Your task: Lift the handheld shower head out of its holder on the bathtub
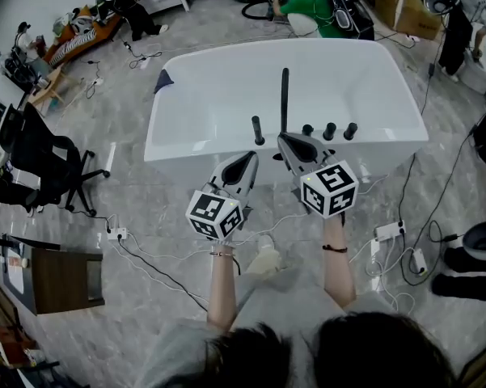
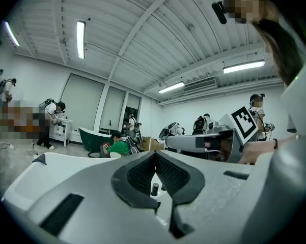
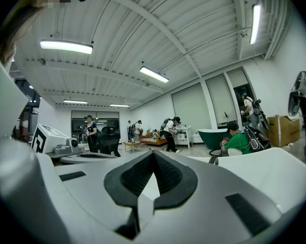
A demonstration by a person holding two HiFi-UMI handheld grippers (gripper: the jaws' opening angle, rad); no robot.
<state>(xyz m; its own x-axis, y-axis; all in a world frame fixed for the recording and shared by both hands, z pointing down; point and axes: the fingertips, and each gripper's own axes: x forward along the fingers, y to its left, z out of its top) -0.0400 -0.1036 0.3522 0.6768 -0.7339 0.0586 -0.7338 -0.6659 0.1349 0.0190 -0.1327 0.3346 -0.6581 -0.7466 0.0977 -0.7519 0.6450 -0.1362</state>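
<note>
Shower head (image 1: 285,95): a slim black wand standing upright on the near rim of the white bathtub (image 1: 226,79) — seated at its base, neither gripper on it.
Holder: it sits right at the foot of the wand, just beyond the right gripper's tip, and I can't make out its shape from here.
Left gripper (image 1: 248,158): held level over the floor just short of the near rim and pointing at the tub. Its jaws are pressed tip to tip with nothing between them.
Right gripper (image 1: 285,139): alongside the left one, with its tip at the near rim close to the foot of the wand. Its jaws are fully together and empty.
Other fittings: a short black post (image 1: 258,130) stands left of the wand, and three black knobs (image 1: 329,130) sit in a row to its right, all on that same rim.
Through the left jaws: a small black stub (image 2: 154,188) shows in the gap behind the closed tips — probably that short post, hard to be sure.
Forearms: both reach forward from the bottom of the head view, a band on each wrist.
Surroundings: a black office chair (image 1: 40,160) on the grey floor (image 1: 145,217) at left, a white power strip (image 1: 388,231) with cables at right, and a person in green (image 1: 307,6) beyond the far rim.
</note>
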